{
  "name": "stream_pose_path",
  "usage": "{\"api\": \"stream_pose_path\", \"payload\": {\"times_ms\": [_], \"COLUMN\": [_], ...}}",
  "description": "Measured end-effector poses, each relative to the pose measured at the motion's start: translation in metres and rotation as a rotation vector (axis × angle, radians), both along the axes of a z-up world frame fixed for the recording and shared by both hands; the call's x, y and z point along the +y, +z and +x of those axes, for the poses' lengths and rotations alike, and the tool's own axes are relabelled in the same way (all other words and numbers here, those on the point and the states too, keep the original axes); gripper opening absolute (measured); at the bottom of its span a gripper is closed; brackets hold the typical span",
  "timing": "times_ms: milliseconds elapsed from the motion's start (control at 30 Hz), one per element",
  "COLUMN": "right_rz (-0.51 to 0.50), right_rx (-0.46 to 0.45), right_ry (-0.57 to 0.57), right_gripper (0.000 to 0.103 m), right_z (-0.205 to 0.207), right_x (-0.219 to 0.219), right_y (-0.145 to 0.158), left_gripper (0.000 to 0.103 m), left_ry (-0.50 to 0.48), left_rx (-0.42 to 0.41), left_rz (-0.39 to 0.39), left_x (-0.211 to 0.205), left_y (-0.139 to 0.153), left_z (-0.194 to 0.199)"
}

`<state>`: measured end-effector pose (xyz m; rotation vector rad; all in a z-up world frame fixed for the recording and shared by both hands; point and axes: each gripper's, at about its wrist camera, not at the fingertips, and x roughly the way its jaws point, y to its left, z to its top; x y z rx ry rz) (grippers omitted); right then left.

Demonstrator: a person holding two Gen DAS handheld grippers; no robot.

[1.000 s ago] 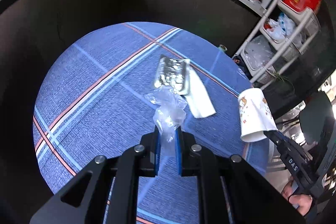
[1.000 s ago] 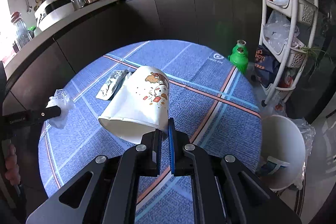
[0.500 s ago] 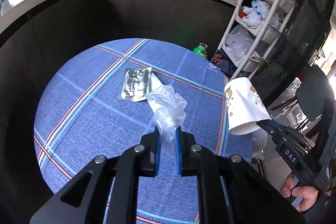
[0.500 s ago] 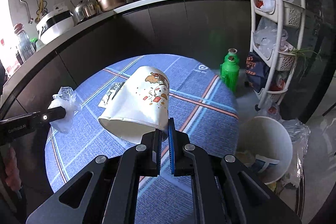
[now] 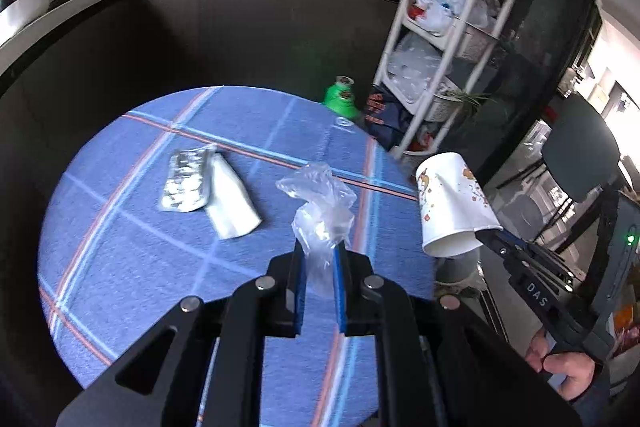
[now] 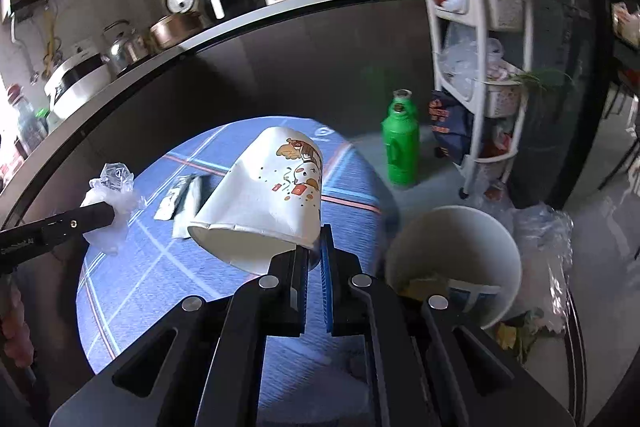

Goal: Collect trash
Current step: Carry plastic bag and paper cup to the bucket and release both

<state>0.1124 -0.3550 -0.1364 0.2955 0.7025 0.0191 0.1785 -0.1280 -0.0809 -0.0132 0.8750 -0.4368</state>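
My left gripper [image 5: 319, 255] is shut on a crumpled clear plastic bag [image 5: 322, 211], held above the round blue plaid table [image 5: 132, 247]; the bag also shows in the right wrist view [image 6: 112, 195]. My right gripper [image 6: 315, 251] is shut on the rim of a white printed paper cup [image 6: 272, 199], tipped on its side near the table's right edge; the cup also shows in the left wrist view [image 5: 452, 203]. A white trash bin [image 6: 452, 255] with rubbish inside stands on the floor just right of the cup. A silver foil wrapper [image 5: 186, 179] and a white paper piece [image 5: 232, 201] lie on the table.
A green bottle [image 6: 400, 143] stands on the floor beyond the table. A white shelf rack [image 6: 480, 39] with bags stands at the right. A dark curved counter [image 6: 280, 39] with appliances runs behind. A clear plastic bag [image 6: 544, 251] lies beside the bin.
Both grippers have moved right with their loads. The cup is now near the table's right edge, next to the bin, and the bin fills more of the right wrist view.
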Motion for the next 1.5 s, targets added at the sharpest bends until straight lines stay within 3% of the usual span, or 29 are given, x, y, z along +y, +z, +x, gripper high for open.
{"api": "stream_pose_path", "payload": {"times_ms": [667, 967, 1267, 1367, 1467, 1500], "right_rz": [0.074, 0.076, 0.084, 0.082, 0.074, 0.074], "right_rx": [0.091, 0.168, 0.172, 0.178, 0.177, 0.179], "right_ry": [-0.282, -0.301, -0.286, -0.260, -0.244, -0.240], "right_gripper": [0.006, 0.004, 0.003, 0.003, 0.005, 0.008], "right_z": [-0.035, -0.022, -0.004, 0.000, 0.000, 0.000], "right_x": [-0.123, -0.146, -0.151, -0.148, -0.143, -0.142], "right_y": [-0.060, -0.103, -0.110, -0.114, -0.117, -0.118], "left_gripper": [0.012, 0.013, 0.015, 0.026, 0.054, 0.067], "left_ry": [-0.305, -0.388, -0.412, -0.411, -0.404, -0.396], "left_rx": [0.126, 0.229, 0.244, 0.236, 0.224, 0.218], "left_rz": [-0.002, 0.057, 0.094, 0.102, 0.116, 0.115], "left_x": [-0.150, -0.211, -0.241, -0.247, -0.248, -0.248], "left_y": [-0.036, -0.083, -0.104, -0.110, -0.112, -0.112], "left_z": [0.013, 0.028, 0.041, 0.046, 0.049, 0.051]}}
